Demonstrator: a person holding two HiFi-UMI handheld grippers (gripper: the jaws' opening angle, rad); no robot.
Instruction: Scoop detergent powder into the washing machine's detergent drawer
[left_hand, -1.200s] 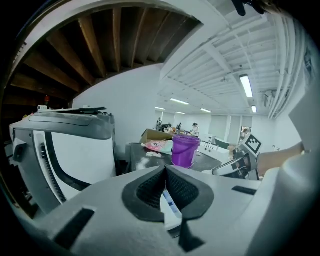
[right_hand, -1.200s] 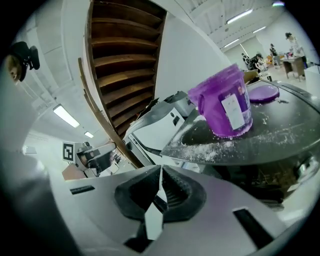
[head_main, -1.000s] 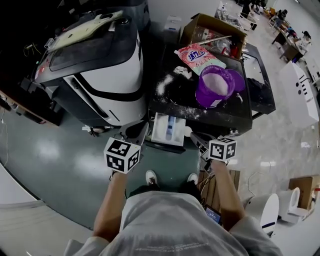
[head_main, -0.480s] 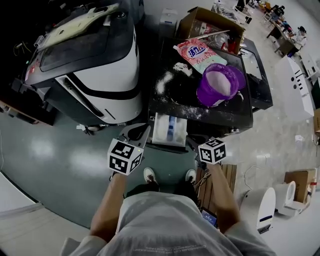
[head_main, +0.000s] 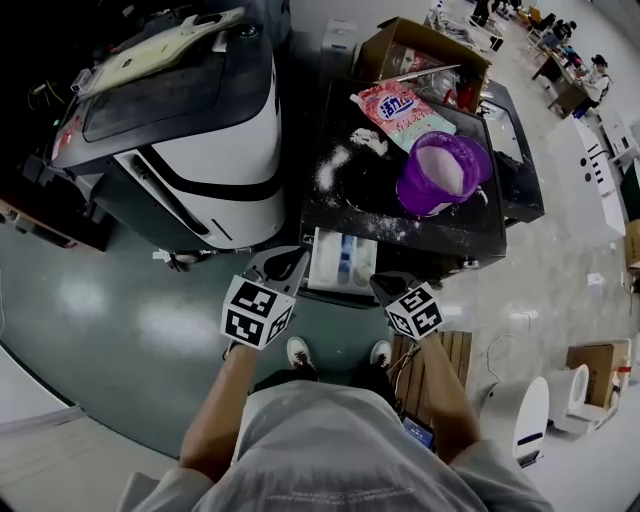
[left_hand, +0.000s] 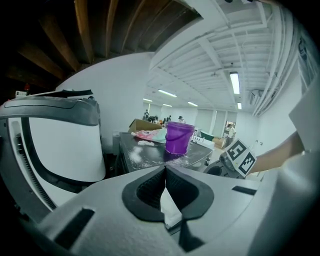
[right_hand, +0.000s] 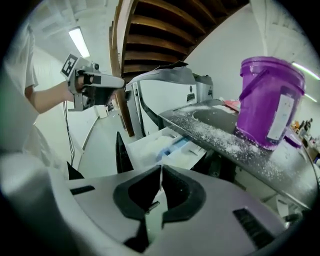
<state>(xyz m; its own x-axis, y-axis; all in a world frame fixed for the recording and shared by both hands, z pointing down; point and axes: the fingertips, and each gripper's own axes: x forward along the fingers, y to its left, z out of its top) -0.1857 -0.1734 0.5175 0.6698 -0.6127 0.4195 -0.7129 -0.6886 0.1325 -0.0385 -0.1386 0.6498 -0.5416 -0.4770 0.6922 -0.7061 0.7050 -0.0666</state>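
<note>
The white detergent drawer stands pulled out from the front of the black-topped washing machine; it also shows in the right gripper view. On the top stand a purple bucket of white powder and a pink detergent bag, with powder spilled around them. My left gripper is shut and empty at the drawer's left corner. My right gripper is shut and empty at its right corner. Each gripper view shows jaws closed on nothing, with the bucket beyond.
A large white-and-black machine stands close on the left. A cardboard box sits behind the bag. A wooden pallet lies on the floor by my right foot. The other gripper appears in each gripper view.
My right gripper has moved left and turned toward the drawer's right corner. My left gripper has shifted slightly right toward the drawer. Both stay shut.
</note>
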